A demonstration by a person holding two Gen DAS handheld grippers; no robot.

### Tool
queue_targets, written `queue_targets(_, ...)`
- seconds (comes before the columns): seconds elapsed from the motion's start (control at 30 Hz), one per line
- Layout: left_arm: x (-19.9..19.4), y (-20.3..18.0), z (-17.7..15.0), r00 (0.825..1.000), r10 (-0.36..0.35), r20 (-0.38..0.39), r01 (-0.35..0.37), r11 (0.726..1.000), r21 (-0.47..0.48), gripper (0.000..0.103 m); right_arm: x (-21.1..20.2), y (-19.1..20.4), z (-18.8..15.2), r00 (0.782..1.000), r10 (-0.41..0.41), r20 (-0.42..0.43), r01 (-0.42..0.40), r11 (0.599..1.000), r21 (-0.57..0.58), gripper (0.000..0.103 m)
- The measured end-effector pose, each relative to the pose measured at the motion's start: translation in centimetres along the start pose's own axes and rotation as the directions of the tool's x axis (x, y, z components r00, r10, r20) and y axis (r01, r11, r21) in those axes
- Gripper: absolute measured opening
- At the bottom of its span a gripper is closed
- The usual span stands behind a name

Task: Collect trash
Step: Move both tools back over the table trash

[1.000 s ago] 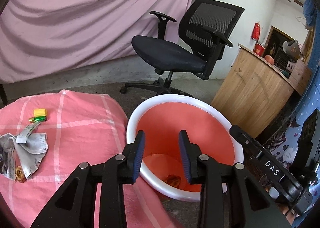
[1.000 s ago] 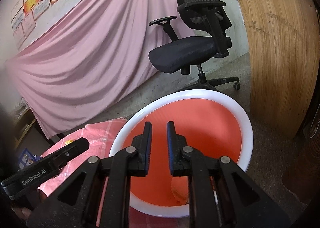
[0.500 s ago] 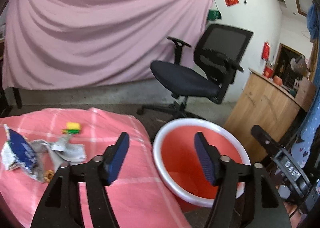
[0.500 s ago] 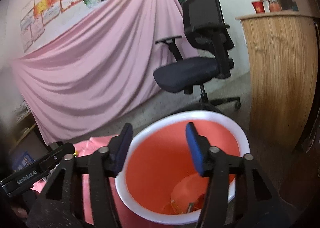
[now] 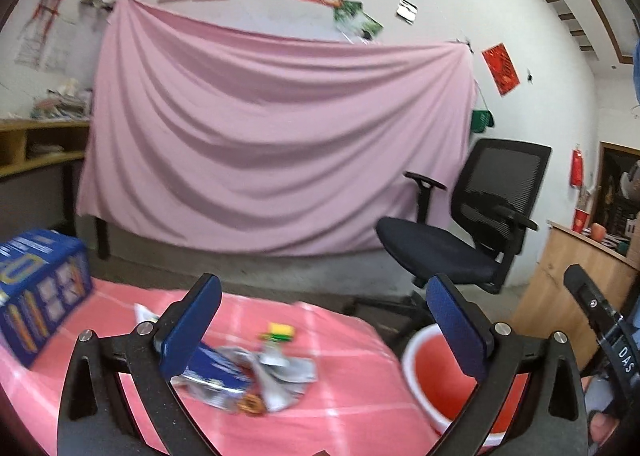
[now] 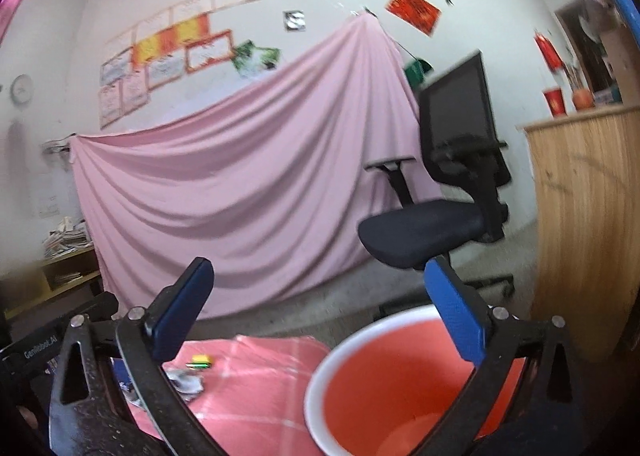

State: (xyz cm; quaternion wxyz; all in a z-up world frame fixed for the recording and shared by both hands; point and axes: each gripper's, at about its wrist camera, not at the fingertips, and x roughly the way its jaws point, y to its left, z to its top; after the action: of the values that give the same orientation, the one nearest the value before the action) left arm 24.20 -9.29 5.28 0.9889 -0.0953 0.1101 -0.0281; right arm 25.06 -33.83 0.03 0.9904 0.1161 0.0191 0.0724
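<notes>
A red bucket with a white rim (image 5: 418, 340) (image 6: 352, 340) stands beside the pink checked table (image 5: 352, 396) (image 6: 256, 392). On the cloth lies a heap of trash: a crumpled silver and blue wrapper (image 5: 240, 376) (image 6: 184, 382), a small orange piece (image 5: 251, 403), and a yellow and green item (image 5: 280, 331) (image 6: 200, 361). My left gripper (image 5: 324, 320) hangs above the table's right end, jaws opening wide with nothing between them. My right gripper (image 6: 324, 308) is raised over the bucket's near side, jaws also opening and empty. The right gripper's body (image 5: 600, 320) shows at the left view's right edge.
A blue printed box (image 5: 38, 292) stands at the table's left end. A black office chair (image 5: 460, 240) (image 6: 444, 208) is behind the bucket, a wooden counter (image 6: 588, 216) to its right. A pink sheet (image 5: 272, 144) hangs along the back wall, with shelves (image 5: 36, 148) at left.
Both grippers rose from over the bucket and tilted up toward level. Their jaws went from nearly shut to wide apart. The left one swung left toward the table, bringing the blue box into view.
</notes>
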Motion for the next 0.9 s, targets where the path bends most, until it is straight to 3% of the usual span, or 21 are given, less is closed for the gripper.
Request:
queue_targets(0.23, -3.0, 4.7, -0.5, 0.993, 0.106, 0.061, -0.108, 0.994, 0.029, 0.101, -0.2, 4.9, -0.4, 0.995, 0.086, 0.049, -0.081, 0.992, -0.096, 0.103)
queue_targets(0.43, -4.0, 8.6, -1.6, 0.984, 0.175, 0.035, -0.177, 0.983, 0.053, 0.101, 1.0, 8.0, -1.7, 0.991, 0.134, -0.006, -0.133, 0.98, -0.15, 0.103)
queue_targets(0.63, -3.4, 12.3, -2.8, 0.977, 0.204, -0.064, -0.2, 0.978, 0.058, 0.101, 3.7, 10.2, -3.7, 0.978, 0.152, -0.144, -0.177, 0.967, -0.183, 0.103)
queue_targets(0.9, -0.5, 13.9, -4.4, 0.95, 0.194, -0.243, -0.179, 0.98, 0.082, 0.1, 7.9, 11.5, -7.0, 0.909, 0.155, -0.386, -0.244, 0.951, -0.193, 0.103)
